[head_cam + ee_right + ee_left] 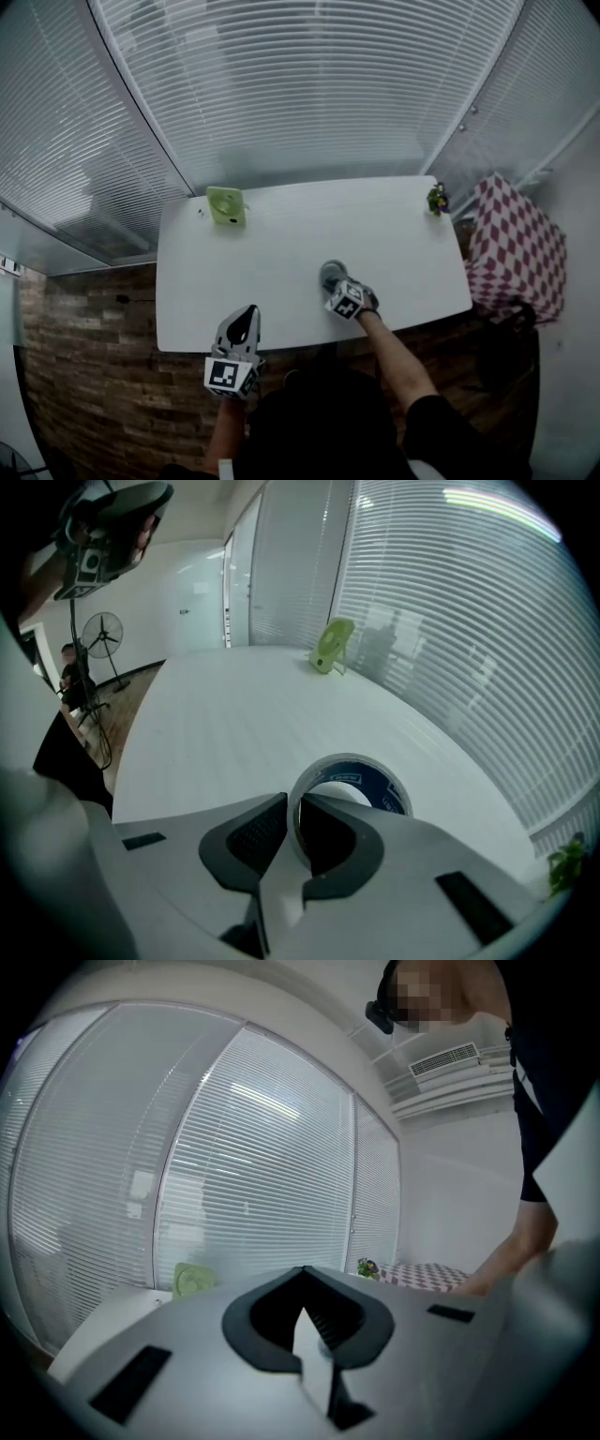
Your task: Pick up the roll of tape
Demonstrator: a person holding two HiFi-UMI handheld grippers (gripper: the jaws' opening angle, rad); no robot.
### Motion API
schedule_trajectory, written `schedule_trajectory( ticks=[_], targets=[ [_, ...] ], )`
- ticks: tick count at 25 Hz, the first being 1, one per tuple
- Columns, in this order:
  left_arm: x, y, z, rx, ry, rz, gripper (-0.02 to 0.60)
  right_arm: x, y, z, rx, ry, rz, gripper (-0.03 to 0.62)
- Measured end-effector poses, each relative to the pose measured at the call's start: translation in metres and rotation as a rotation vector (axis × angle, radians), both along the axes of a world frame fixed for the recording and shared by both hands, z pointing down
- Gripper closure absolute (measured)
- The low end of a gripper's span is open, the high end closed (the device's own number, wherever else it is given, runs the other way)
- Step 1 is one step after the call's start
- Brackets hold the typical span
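The roll of tape [375,785], clear with a dark blue inner core, lies on the white table [281,272] near its front middle. My right gripper [298,832] points steeply down onto the roll. Its jaws pinch the near wall of the ring, one inside and one outside. In the head view the roll of tape [330,274] shows just beyond the right gripper [334,281]. My left gripper [246,317] hovers at the table's front edge, left of the roll, with its jaws together and nothing between them; the left gripper [302,1321] points roughly level across the table.
A small green fan [226,204] stands at the table's back left, and a little potted plant [437,199] at the back right corner. A red-and-white checked box [516,248] sits right of the table. Window blinds run behind it.
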State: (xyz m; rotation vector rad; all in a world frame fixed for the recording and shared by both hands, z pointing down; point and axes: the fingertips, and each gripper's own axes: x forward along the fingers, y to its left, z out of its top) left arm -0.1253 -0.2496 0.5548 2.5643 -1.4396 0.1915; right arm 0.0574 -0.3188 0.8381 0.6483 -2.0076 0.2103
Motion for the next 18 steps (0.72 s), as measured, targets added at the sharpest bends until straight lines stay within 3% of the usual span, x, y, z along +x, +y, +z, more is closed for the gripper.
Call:
schedule_trajectory(
  ticks=[5, 13, 18],
  targets=[
    [0.004, -0.002, 0.006, -0.019, -0.002, 0.011, 0.575, 0.004, -0.003, -0.031, 0.047, -0.083, 0.095, 0.548],
    [0.020, -0.009, -0.002, 0.015, 0.012, 0.059, 0.575, 0.031, 0.002, -0.075, 0.122, -0.207, 0.254, 0.548],
    [0.013, -0.013, 0.002, 0.005, 0.022, 0.023, 0.575, 0.043, 0.003, -0.125, 0.238, -0.370, 0.346, 0.548]
  ],
)
